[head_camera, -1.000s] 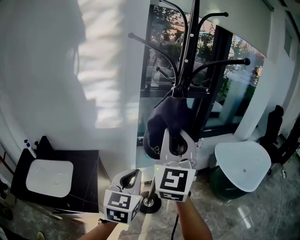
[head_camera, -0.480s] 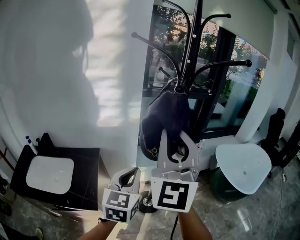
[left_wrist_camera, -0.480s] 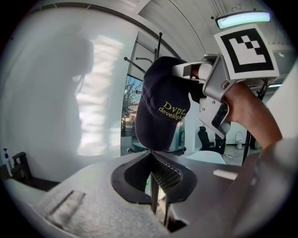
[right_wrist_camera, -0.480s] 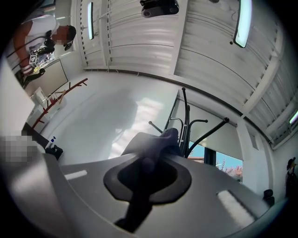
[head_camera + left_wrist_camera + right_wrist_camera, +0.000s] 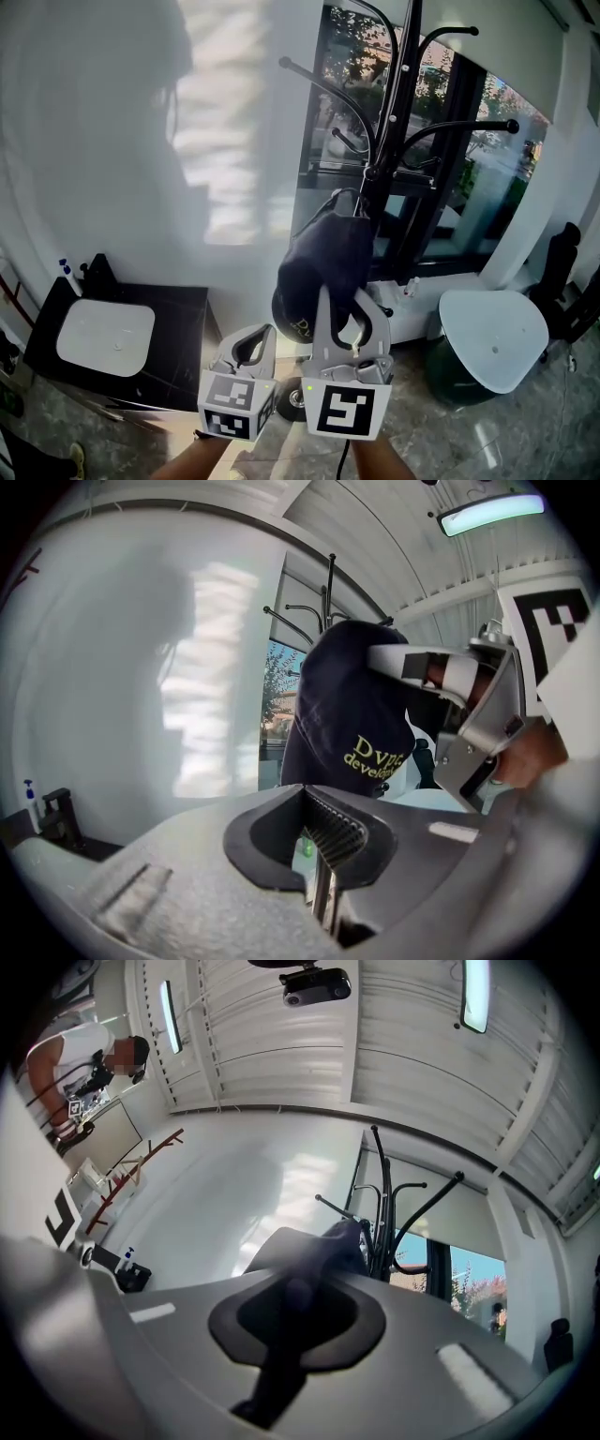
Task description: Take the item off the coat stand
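A dark navy cap [image 5: 323, 262] with yellow lettering hangs by its top at a lower hook of the black coat stand [image 5: 398, 103]. My right gripper [image 5: 349, 323] is shut on the cap's lower fabric, just below the stand's hooks. In the right gripper view the dark cloth [image 5: 314, 1246] runs down between the jaws, with the stand [image 5: 384, 1213] behind it. My left gripper [image 5: 255, 345] sits lower left of the cap, shut and holding nothing. In the left gripper view, the cap [image 5: 352, 714] and the right gripper [image 5: 450, 682] lie beyond its own jaws [image 5: 323, 841].
A black cabinet [image 5: 178, 309] with a white device [image 5: 103, 333] stands at the left wall. A white round table [image 5: 492, 328] is at the right, over a dark bin [image 5: 450, 370]. The stand's base [image 5: 295, 403] rests on the marble floor. A window is behind the stand.
My right gripper, still shut on the cap, has come lower and nearer in the head view. The cap's top now sits slightly left of the stand's pole. The left gripper barely moved.
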The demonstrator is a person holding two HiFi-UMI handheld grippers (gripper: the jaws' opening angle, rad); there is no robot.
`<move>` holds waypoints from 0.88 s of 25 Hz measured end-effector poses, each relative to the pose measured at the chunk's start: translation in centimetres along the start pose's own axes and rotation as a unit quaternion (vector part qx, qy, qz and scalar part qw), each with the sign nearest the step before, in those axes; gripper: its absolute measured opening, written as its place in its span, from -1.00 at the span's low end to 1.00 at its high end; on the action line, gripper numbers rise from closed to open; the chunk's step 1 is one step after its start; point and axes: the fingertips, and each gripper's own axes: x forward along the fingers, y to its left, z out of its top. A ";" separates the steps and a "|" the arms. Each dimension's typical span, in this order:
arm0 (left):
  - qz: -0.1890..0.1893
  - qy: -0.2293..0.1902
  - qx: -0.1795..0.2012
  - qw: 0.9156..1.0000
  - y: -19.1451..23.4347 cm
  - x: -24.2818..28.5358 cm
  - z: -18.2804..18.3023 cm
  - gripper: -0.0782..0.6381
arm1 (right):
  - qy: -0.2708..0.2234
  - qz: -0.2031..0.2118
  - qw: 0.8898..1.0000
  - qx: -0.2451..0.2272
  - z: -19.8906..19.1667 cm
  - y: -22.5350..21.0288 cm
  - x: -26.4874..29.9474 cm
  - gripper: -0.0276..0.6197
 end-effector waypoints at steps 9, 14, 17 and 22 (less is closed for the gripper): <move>0.017 0.000 0.001 1.000 0.2 -0.5 0.3 -0.80 | 0.064 0.023 0.995 0.072 -5.5 1.5 -1.1 -0.84; 0.019 0.001 0.001 1.000 0.0 -0.3 0.2 -0.80 | 0.091 0.033 0.992 0.082 -8.3 2.0 -1.9 -0.84; 0.016 0.000 -0.003 1.000 -0.4 -0.2 0.5 -0.80 | 0.109 0.035 0.988 0.103 -9.7 2.2 -2.2 -0.84; 0.015 0.006 0.006 1.000 -0.9 0.0 0.3 -0.80 | 0.133 0.040 0.981 0.137 -11.6 2.5 -2.5 -0.85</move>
